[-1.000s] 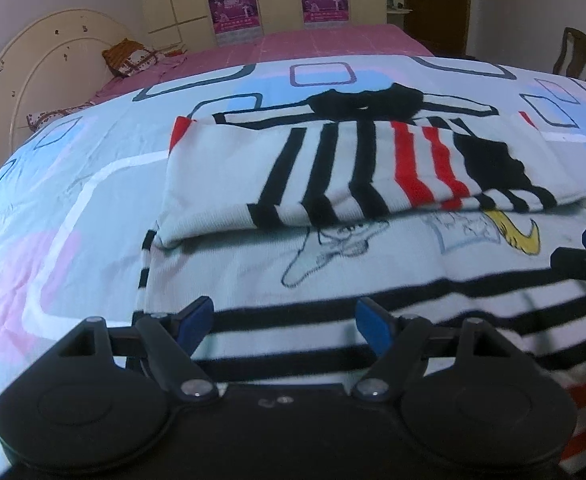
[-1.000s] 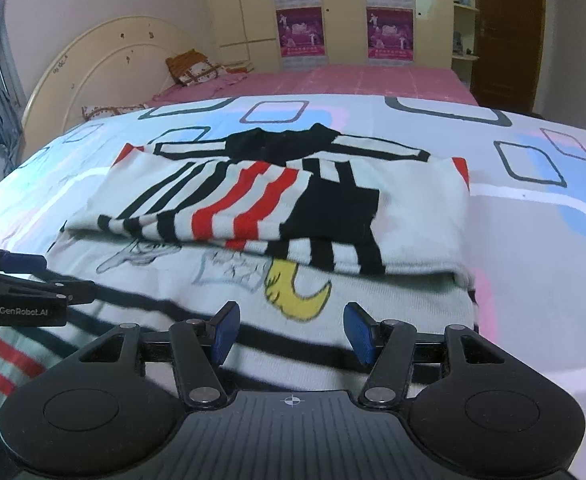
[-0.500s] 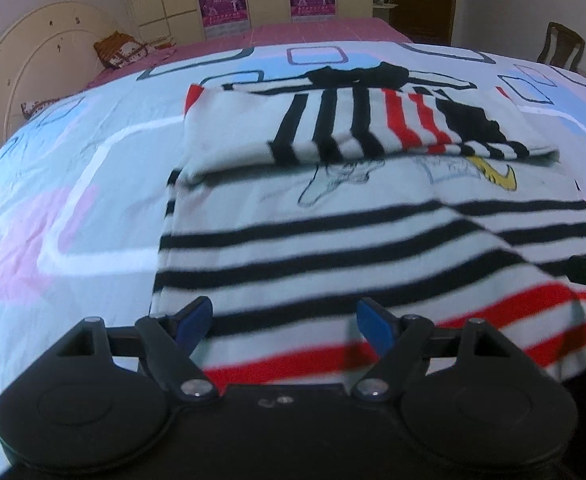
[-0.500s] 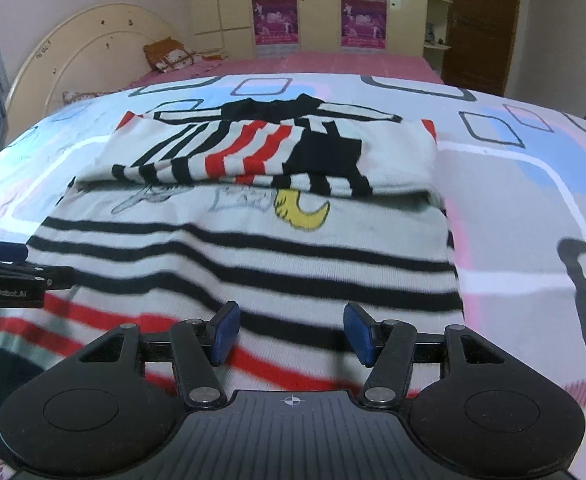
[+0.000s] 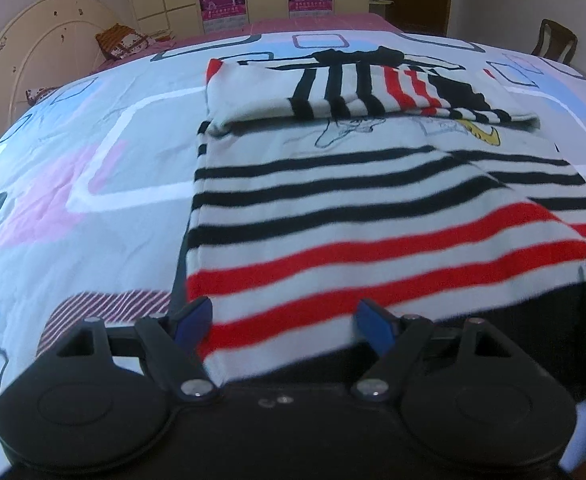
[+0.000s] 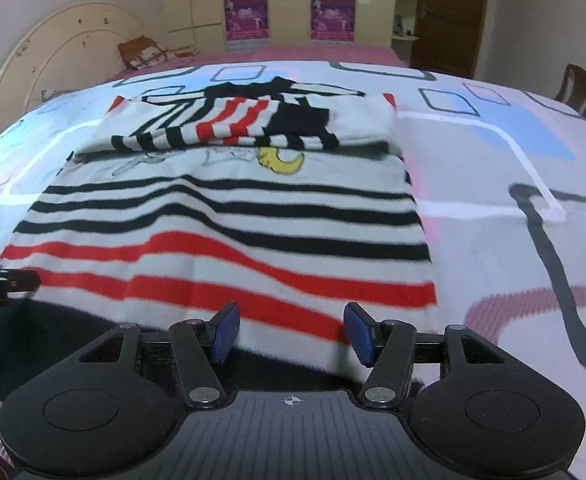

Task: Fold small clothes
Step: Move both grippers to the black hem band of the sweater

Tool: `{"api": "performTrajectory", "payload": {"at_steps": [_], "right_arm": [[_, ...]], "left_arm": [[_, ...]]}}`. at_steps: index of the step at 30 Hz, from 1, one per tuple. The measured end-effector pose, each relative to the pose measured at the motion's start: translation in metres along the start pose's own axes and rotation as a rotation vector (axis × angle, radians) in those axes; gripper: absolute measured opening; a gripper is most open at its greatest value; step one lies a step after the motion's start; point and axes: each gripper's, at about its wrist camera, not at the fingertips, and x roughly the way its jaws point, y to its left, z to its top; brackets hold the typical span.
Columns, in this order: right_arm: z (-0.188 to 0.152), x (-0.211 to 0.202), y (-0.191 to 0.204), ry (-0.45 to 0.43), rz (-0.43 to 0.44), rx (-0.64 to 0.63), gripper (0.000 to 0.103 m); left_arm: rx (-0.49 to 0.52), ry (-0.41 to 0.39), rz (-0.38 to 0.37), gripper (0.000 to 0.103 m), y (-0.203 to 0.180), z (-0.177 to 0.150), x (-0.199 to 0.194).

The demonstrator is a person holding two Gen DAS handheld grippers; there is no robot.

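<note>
A white sweater (image 5: 333,200) with black and red stripes lies flat on the bed, its sleeves folded across the chest at the far end; it also shows in the right wrist view (image 6: 229,232). My left gripper (image 5: 287,322) is open and empty, just above the hem near the sweater's near left corner. My right gripper (image 6: 291,332) is open and empty over the hem near the near right corner. Each gripper's tip shows at the edge of the other's view.
The bedspread (image 5: 93,160) is pale with coloured rounded squares. A cream headboard (image 6: 53,52) and a pillow (image 6: 145,52) stand at the far left. Cupboards with posters (image 6: 289,12) line the back wall. A wooden chair (image 6: 577,88) stands at the right.
Both grippers have pulled back toward me along the sweater, from its middle to its near hem. Both stayed open. The sweater has not moved.
</note>
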Motion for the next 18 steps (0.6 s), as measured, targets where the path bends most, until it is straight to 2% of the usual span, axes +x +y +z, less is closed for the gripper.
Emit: {"api": "performTrajectory", "payload": {"at_steps": [9,15,18], "right_arm": [[-0.023,-0.020,-0.010,0.008,-0.050,0.034,0.057],[-0.033,-0.025,-0.017,0.017,-0.088,0.048,0.057],[-0.039,-0.024,-0.024,0.029,-0.112,0.069,0.058]], "left_arm": [[-0.045,0.022,-0.002,0.079,0.023,-0.030,-0.014],[-0.123,0.047,-0.047,0.079,0.038,-0.047,-0.020],[-0.121,0.045,-0.063,0.078,0.035,-0.051,-0.022]]}}
